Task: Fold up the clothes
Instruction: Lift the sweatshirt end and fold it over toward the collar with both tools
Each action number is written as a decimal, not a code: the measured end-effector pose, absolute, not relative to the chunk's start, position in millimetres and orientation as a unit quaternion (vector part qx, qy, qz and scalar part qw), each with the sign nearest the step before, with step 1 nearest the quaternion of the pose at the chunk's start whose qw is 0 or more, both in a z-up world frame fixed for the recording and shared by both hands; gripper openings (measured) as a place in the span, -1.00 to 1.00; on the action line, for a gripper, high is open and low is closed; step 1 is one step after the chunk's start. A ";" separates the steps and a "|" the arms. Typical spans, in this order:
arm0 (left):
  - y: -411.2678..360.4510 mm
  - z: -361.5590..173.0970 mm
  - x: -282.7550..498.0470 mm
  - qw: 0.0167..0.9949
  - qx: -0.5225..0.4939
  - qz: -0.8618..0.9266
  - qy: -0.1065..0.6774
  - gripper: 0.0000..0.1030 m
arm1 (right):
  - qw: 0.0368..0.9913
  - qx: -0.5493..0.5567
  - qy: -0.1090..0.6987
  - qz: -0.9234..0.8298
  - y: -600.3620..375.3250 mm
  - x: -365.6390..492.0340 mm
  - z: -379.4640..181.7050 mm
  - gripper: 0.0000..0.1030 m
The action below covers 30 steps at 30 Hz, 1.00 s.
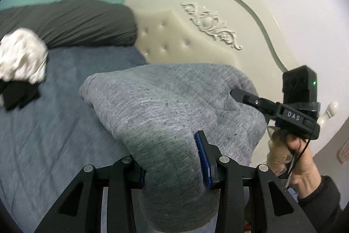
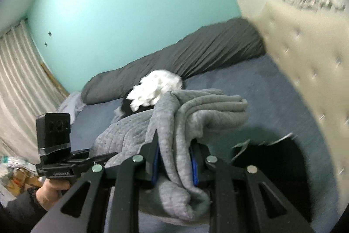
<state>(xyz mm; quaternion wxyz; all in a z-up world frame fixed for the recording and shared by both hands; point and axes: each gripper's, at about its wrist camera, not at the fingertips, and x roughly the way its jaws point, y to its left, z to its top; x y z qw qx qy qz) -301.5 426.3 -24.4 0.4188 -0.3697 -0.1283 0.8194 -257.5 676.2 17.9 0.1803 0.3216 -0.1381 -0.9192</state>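
Note:
A grey knitted garment [image 1: 165, 106] hangs lifted above the blue bed cover [image 1: 54, 123]. My left gripper [image 1: 174, 158] is shut on its near edge, cloth bulging between the blue pads [image 1: 202, 158]. In the left wrist view my right gripper [image 1: 234, 93] comes in from the right, held by a hand [image 1: 298, 158], its tip pinching the garment's far side. In the right wrist view my right gripper [image 2: 174, 158] is shut on bunched folds of the grey garment [image 2: 196, 115]. My left gripper [image 2: 109, 155] shows at the left there, its tip under the cloth.
A white garment [image 1: 21, 56] lies on a black one [image 1: 17, 93] further along the bed. A dark grey bolster [image 1: 72, 21] runs along the teal wall. The cream tufted headboard [image 1: 196, 32] stands close behind the lifted garment. Striped curtains [image 2: 19, 71] hang at the left.

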 end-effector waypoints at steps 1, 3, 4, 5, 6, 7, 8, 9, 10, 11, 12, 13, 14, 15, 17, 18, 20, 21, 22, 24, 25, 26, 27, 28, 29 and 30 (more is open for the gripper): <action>443.2 -25.5 -305.9 0.421 -0.365 0.821 -0.125 -0.21 | 0.172 0.317 -0.132 -0.923 687.6 -259.9 19.6 -0.58; 472.7 -30.6 -310.2 0.425 -0.358 0.823 -0.119 -0.21 | 0.156 0.317 -0.130 -0.927 712.1 -260.9 10.2 -0.58; 489.0 -37.9 -311.8 0.428 -0.357 0.822 -0.117 -0.21 | 0.147 0.318 -0.131 -0.928 724.7 -260.8 3.1 -0.58; 503.8 -47.3 -313.1 0.430 -0.359 0.820 -0.119 -0.21 | 0.139 0.319 -0.132 -0.928 737.3 -260.7 -4.1 -0.58; 515.6 -56.7 -313.3 0.431 -0.363 0.817 -0.122 -0.21 | 0.130 0.319 -0.133 -0.929 749.8 -260.5 -11.2 -0.58; 527.8 -70.4 -312.4 0.431 -0.372 0.813 -0.124 -0.21 | 0.122 0.320 -0.134 -0.930 762.4 -260.4 -18.4 -0.58; 540.5 -86.8 -311.4 0.430 -0.385 0.807 -0.126 -0.21 | 0.113 0.325 -0.137 -0.929 774.2 -259.6 -29.0 -0.58; 553.1 -103.2 -310.3 0.430 -0.397 0.801 -0.128 -0.21 | 0.102 0.338 -0.143 -0.925 785.0 -257.7 -45.4 -0.58; 563.5 -120.1 -308.5 0.428 -0.413 0.793 -0.132 -0.21 | 0.090 0.354 -0.148 -0.919 795.4 -255.7 -63.8 -0.58; 572.2 -137.5 -306.2 0.427 -0.430 0.784 -0.138 -0.21 | 0.079 0.370 -0.153 -0.913 804.4 -252.8 -81.9 -0.58; 580.8 -154.8 -303.8 0.425 -0.447 0.774 -0.143 -0.21 | 0.071 0.386 -0.156 -0.907 811.4 -248.7 -99.9 -0.58; 587.4 -167.7 -300.3 0.424 -0.458 0.768 -0.145 -0.21 | 0.066 0.395 -0.159 -0.902 816.3 -245.6 -111.1 -0.58; 592.4 -177.2 -295.9 0.424 -0.465 0.764 -0.145 -0.21 | 0.065 0.398 -0.161 -0.901 818.4 -243.7 -113.9 -0.58; 596.2 -183.5 -291.9 0.425 -0.468 0.762 -0.144 -0.21 | 0.064 0.401 -0.164 -0.899 820.6 -241.8 -116.7 -0.58; 598.5 -188.2 -287.5 0.426 -0.470 0.759 -0.144 -0.21 | 0.061 0.407 -0.168 -0.896 824.9 -238.0 -122.4 -0.58; 599.1 -190.0 -285.7 0.426 -0.472 0.758 -0.144 -0.21 | 0.060 0.410 -0.171 -0.894 827.1 -236.0 -125.2 -0.58; 599.0 -192.9 -282.6 0.426 -0.475 0.756 -0.146 -0.21 | 0.058 0.416 -0.175 -0.891 831.4 -232.2 -130.8 -0.58; 597.1 -193.2 -281.7 0.426 -0.477 0.755 -0.147 -0.21 | 0.057 0.419 -0.177 -0.889 833.5 -230.3 -133.7 -0.58; 596.5 -192.9 -281.6 0.425 -0.480 0.753 -0.150 -0.21 | 0.056 0.422 -0.179 -0.887 835.7 -228.4 -136.5 -0.58; 590.8 -196.9 -280.6 0.423 -0.490 0.745 -0.161 -0.21 | 0.054 0.427 -0.184 -0.884 840.0 -224.5 -142.1 -0.58; 587.0 -199.6 -279.8 0.421 -0.496 0.741 -0.167 -0.21 | 0.053 0.430 -0.186 -0.882 842.1 -222.6 -144.9 -0.58; 584.0 -203.3 -280.1 0.420 -0.503 0.735 -0.175 -0.21 | 0.052 0.433 -0.188 -0.880 844.3 -220.7 -147.8 -0.58; 580.9 -207.7 -280.8 0.418 -0.511 0.728 -0.184 -0.21 | 0.051 0.436 -0.191 -0.878 846.5 -218.8 -150.6 -0.58; 577.2 -212.3 -281.1 0.416 -0.518 0.722 -0.193 -0.21 | 0.049 0.439 -0.191 -0.877 847.3 -217.3 -153.2 -0.57; 573.8 -215.8 -281.4 0.414 -0.524 0.717 -0.200 -0.21 | 0.046 0.442 -0.190 -0.875 846.4 -216.3 -155.6 -0.57; 570.7 -217.7 -281.4 0.414 -0.527 0.713 -0.205 -0.20 | 0.043 0.445 -0.189 -0.874 845.6 -215.3 -158.0 -0.56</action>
